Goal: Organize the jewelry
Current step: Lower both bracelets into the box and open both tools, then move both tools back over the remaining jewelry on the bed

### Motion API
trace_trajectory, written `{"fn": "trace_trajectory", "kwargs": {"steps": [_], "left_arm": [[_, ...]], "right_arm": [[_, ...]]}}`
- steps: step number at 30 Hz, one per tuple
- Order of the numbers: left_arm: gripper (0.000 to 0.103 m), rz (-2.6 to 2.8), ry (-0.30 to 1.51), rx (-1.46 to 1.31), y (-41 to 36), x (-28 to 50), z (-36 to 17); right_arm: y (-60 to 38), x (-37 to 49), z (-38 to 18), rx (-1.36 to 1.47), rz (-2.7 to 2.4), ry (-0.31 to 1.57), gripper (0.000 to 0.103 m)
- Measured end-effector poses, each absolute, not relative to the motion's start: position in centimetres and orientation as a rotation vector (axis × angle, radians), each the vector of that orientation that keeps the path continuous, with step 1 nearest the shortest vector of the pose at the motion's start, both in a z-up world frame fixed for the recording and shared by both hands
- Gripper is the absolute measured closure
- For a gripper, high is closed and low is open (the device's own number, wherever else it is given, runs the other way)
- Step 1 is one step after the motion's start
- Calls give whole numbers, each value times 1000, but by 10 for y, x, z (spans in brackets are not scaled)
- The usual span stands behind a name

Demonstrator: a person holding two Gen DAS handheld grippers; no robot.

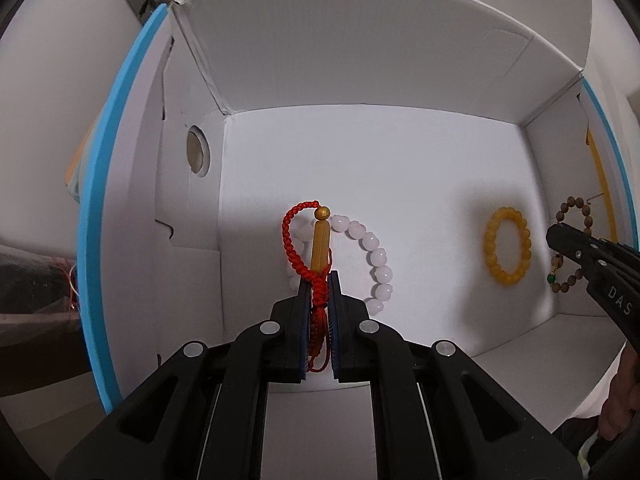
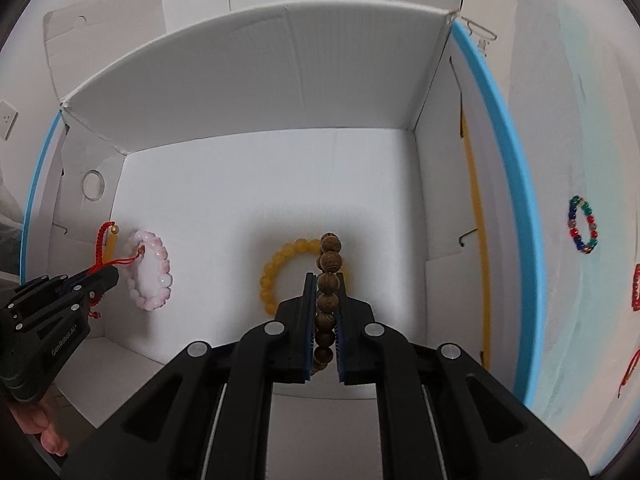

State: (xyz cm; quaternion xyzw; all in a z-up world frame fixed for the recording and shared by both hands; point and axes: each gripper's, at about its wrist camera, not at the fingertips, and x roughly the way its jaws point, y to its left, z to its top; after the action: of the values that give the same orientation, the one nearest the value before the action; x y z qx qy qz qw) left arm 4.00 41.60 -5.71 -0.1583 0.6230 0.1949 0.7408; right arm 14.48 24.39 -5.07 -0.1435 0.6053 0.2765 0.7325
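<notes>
My left gripper is shut on a red braided cord bracelet with a gold bar and bead, held inside a white cardboard box. A pale pink bead bracelet lies on the box floor right under it. My right gripper is shut on a brown wooden bead bracelet, which hangs over a yellow bead bracelet on the floor. Each gripper shows in the other view: the right gripper at the right edge, the left gripper at the lower left with the red cord bracelet.
The box has tall white walls with a round hole in the left one and blue foam edging. Outside, to the right, a multicoloured bead bracelet and a red item lie on a pale surface.
</notes>
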Motion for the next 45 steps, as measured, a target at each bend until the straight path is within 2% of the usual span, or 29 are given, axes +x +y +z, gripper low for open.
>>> {"fn": "trace_trajectory", "kwargs": {"steps": [14,16,17,18,20,27,30,38,41,45], "left_arm": [[93,440,1384,-336,414,47,-56],[85,441,1375,-334,414,44,-53],[76,445,1366,-330,413,41,-51],[71,453,1354,-322,412,39,-48],[68,455,1336,-314,409,39,-42],[48,473,1282,-286,402,33,-18],[38,485,1258,-282,397,28,-7],[23,492,1204,-287,390,26,12],[14,499,1181,-276,381,25,20],[9,501,1141,-271,369,24,34]], "right_arm": [[243,147,-52,-311,602,1350,93],[241,146,-51,-303,606,1347,87],[240,146,-49,-294,610,1340,77],[239,145,-45,-286,615,1329,72],[239,143,-40,-282,624,1321,70],[232,133,-19,-249,664,1266,49],[227,132,-6,-234,676,1239,42],[208,130,23,-200,684,1182,32],[197,130,31,-189,683,1166,27],[182,127,41,-186,672,1142,24]]}}
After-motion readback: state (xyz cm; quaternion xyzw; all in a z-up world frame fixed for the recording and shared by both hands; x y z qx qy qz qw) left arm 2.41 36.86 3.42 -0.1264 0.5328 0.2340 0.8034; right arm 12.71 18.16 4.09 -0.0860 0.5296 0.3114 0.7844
